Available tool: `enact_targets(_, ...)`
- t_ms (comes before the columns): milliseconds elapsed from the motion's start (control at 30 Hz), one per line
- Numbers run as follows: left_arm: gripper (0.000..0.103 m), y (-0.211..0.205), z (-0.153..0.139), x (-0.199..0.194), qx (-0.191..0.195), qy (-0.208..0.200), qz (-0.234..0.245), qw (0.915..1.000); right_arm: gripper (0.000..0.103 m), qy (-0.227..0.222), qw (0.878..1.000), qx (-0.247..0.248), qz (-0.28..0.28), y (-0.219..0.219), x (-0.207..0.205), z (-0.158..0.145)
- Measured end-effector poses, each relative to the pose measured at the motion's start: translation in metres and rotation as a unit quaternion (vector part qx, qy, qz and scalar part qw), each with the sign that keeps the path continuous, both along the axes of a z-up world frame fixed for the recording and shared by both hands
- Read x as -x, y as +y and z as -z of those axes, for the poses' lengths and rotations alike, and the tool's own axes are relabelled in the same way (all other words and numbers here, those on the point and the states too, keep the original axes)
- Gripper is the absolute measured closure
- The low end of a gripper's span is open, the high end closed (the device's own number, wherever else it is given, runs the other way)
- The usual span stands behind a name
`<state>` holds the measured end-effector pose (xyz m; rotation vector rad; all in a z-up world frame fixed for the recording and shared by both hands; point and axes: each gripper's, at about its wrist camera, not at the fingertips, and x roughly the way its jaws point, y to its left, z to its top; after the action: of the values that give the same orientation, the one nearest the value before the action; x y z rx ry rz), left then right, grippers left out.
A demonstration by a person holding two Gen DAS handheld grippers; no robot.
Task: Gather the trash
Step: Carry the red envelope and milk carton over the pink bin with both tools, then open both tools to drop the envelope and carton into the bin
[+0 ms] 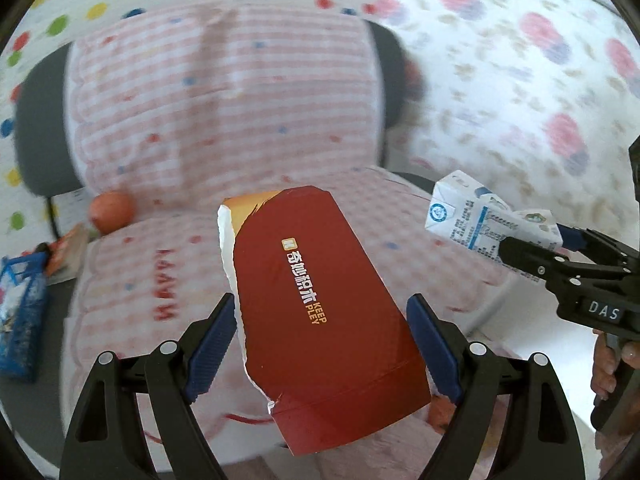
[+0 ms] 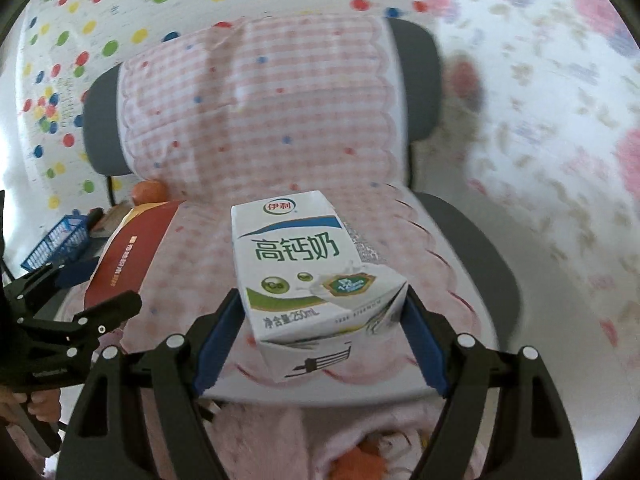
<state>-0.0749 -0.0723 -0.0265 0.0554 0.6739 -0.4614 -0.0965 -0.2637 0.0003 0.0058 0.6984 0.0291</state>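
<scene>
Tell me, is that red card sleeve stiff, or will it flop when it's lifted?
Probably fairly stiff: the red card sleeve juts out flat from the left gripper without drooping. It looks thin and light, with a torn white edge, so a hard squeeze might crease it. Its glossy face could slip.

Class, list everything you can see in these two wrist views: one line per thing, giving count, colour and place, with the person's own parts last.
red card piece: 1, red with torn white edge, between the left tool's fingers, above the seat
milk carton: 1, white with green and blue print, between the right tool's fingers
chair: 1, grey, under a cover
chair cover: 1, pink-and-white check with coloured dots, over seat and back
orange ball: 1, orange, left of the chair
basket: 1, blue, on the floor at left
dotted sheet: 1, white with coloured dots, behind the chair
left tool: 1, black with blue pads
right tool: 1, black with blue pads
</scene>
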Motion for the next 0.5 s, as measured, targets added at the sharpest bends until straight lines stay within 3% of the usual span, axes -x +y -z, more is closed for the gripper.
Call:
enact_targets(233, 0.019, -0.062, 0.011, 0.033, 0.001, 0.003, 0.11, 0.9939, 0.026, 0.001, 0.997, 0.022, 0.075, -0.037, 0.071, 0.008)
enact_targets(500, 0.019, -0.125, 0.026, 0.067, -0.004, 0.007, 0.224, 0.9746, 0.026, 0.023, 0.986, 0.041, 0.161, -0.079, 0.135, 0.022)
